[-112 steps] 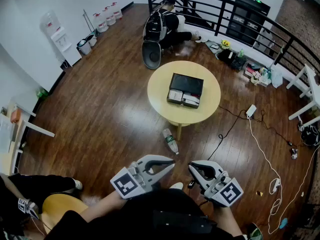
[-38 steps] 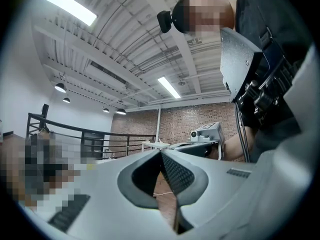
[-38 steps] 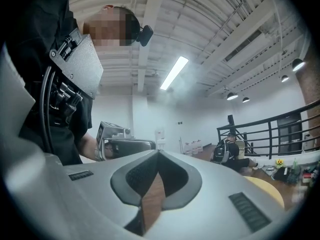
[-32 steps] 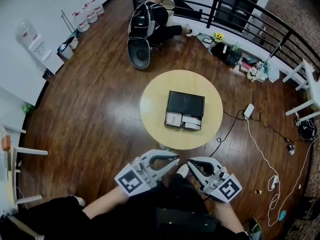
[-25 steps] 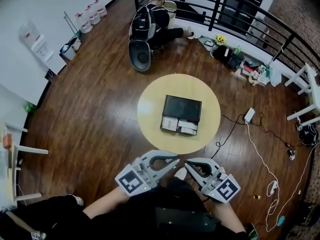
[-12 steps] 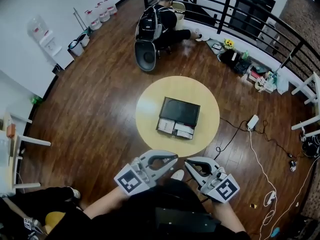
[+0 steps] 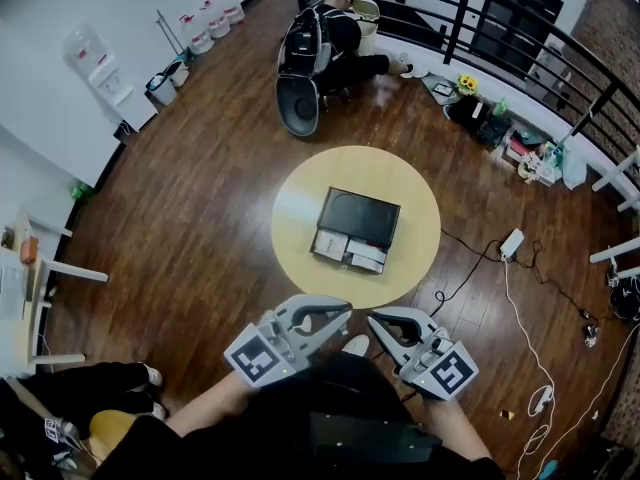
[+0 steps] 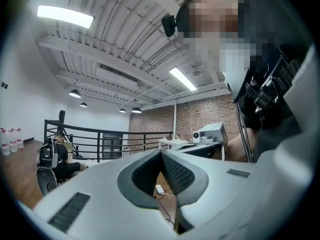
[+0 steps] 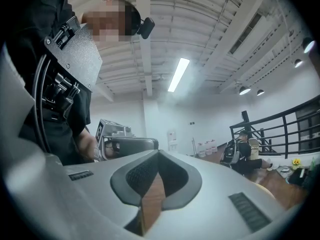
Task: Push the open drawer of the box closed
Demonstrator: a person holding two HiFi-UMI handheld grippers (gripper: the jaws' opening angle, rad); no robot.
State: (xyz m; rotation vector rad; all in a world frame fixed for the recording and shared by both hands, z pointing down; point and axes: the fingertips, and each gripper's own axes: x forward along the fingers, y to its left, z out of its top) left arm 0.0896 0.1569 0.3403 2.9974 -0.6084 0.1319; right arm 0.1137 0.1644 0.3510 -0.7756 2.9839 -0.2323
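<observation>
Both closed and empty, the left tool and right tool hover near the round tabletop, where the box shows its drawer open.

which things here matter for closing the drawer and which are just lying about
For the job: box, its open drawer, round table, left claw, right claw.
Lying about: white power strip, water jugs, water dispenser, flowers.

Drawer contents — too small to tell; bystander lower left — cut by edge.
</observation>
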